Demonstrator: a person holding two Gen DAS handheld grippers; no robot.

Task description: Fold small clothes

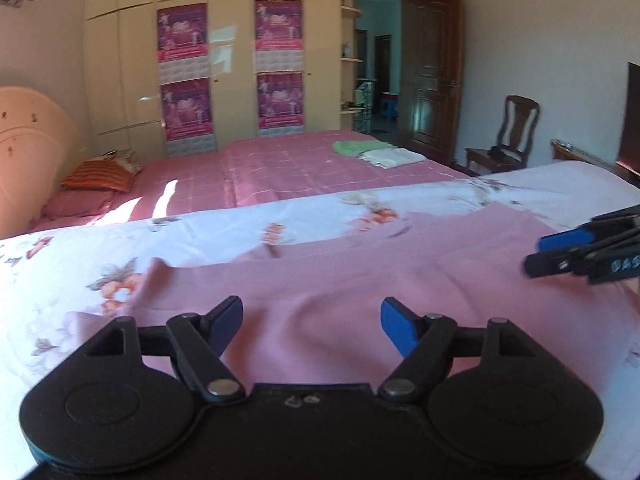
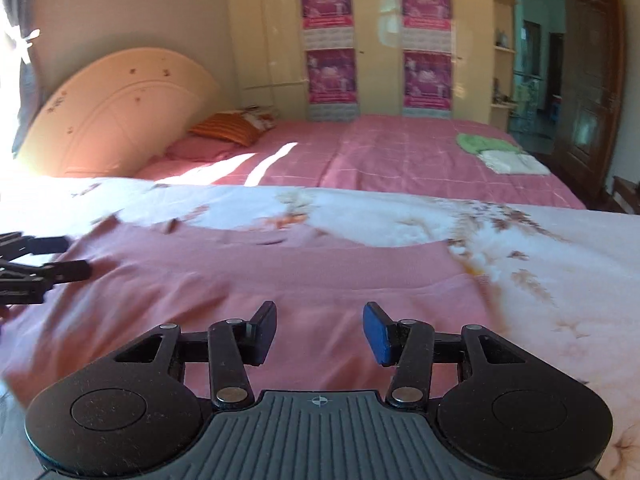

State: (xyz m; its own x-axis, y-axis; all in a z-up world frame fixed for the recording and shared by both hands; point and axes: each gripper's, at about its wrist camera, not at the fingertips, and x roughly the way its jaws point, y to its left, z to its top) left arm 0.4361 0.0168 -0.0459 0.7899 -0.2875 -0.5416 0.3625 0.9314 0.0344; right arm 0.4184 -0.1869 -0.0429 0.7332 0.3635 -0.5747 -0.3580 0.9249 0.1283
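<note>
pink cloth (image 2: 280,280) near edge hidden, posters (image 1: 182,32) unreadable

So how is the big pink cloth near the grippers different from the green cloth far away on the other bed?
The flat pink cloth lies spread open on the floral sheet; the green cloth looks folded small on the pink checked bedspread. The pink one lies alone; the green one has a white folded cloth beside it. Neither is held.
</note>
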